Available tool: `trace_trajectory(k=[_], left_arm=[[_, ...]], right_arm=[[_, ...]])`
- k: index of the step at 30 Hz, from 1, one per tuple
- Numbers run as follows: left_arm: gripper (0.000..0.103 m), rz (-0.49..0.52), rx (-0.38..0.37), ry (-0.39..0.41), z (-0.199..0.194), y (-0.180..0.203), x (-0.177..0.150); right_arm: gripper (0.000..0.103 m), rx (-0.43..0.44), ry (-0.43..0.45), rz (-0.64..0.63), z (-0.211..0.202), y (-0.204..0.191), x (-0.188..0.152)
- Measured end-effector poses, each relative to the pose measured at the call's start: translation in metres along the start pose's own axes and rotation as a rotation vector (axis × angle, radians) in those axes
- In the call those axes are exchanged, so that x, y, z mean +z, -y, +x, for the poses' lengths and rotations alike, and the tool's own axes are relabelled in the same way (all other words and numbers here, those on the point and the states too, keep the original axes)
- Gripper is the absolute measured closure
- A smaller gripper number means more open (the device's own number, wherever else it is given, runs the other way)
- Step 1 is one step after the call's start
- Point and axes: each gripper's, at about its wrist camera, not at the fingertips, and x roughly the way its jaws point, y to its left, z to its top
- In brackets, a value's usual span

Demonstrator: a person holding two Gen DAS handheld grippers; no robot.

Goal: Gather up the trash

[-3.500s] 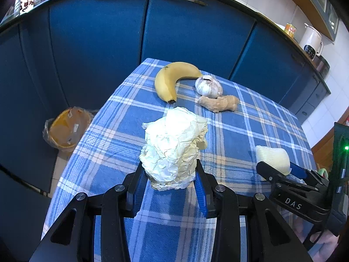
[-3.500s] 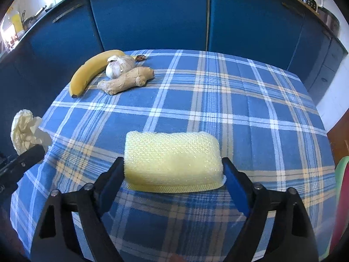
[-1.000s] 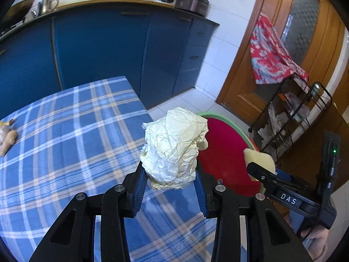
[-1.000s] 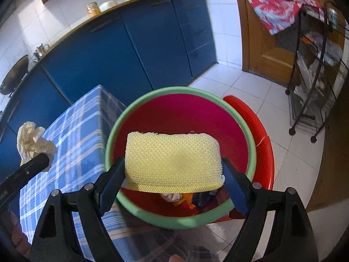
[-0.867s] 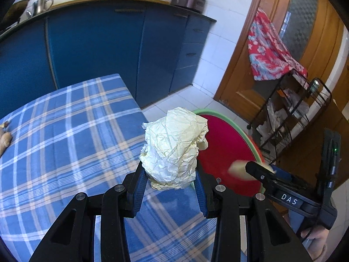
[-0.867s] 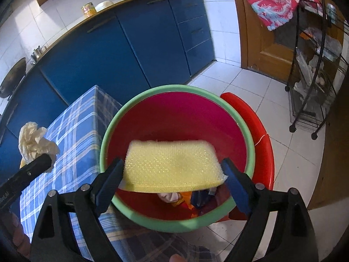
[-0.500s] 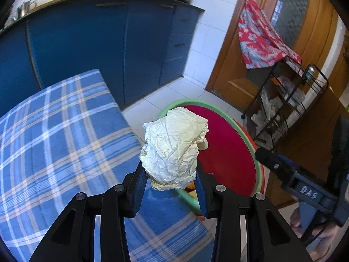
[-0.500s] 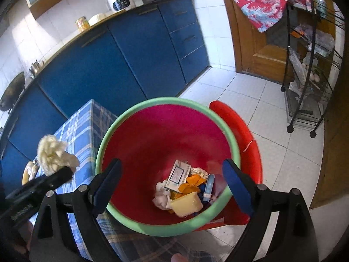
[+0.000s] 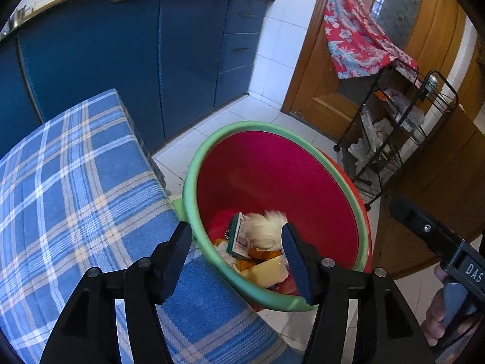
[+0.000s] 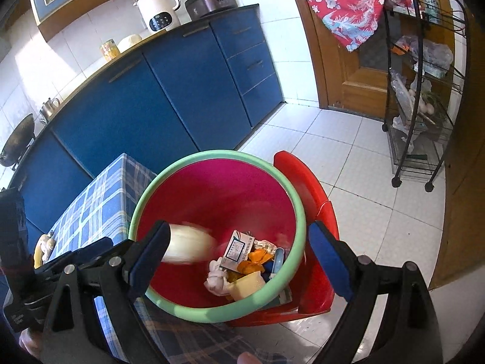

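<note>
Crumpled pale paper [image 9: 265,226] is dropping, blurred, inside the red bin [image 9: 303,182], clear of both pads of the left gripper [image 9: 238,254], whose jaws are opening with nothing between them. In the right wrist view the same wad [image 10: 189,247] is showing as a smear just past the left pad, above the bin floor and not yet settled. The right gripper [image 10: 239,261] is standing wide and empty over the bin mouth; a person's hand [image 9: 439,312] is gripping its handle at the edge of the left view. Other refuse is lying at the bottom: a small carton [image 10: 236,250], orange scraps [image 10: 253,262] and a yellow sponge [image 10: 247,285]. The bin is sitting on a red stool [image 10: 306,182], hard against the edge of the checked tablecloth [image 9: 75,182]. Handling assessment: the paper is reading as very light, soft and springy, not fragile, and likely deforming under any squeeze; a grip across its widest bulge, with moderate closure, is appearing the sound choice, since a pinch on a loose fold may be tearing or slipping. The sponge is judged light and compressible, best taken across its short sides. Risk noted: light items may be drifting or catching the green rim [image 10: 218,156] if released off-centre.
</note>
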Motion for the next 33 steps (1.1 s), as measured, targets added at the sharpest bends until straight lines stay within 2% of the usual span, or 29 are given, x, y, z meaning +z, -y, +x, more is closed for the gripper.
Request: trace_trajectory(k=[13,29,33], left_arm=[[0.04,-0.067,0.07,0.043,-0.04,-0.019,-0.017],[0.04,-0.185,0.178,0.136,-0.124,-0.057,-0.059],[0.034,-0.21,0.203,0.16,-0.143,-0.063,-0.072]], right_arm=[[0.011,0.041,0.019,-0.035,-0.024,-0.018,-0.008],[0.011,0.115,0.042,-0.124,-0.069,-0.066,-0.037],[0.011,0.123,0.047,-0.152,-0.081,-0.077,-0.045]])
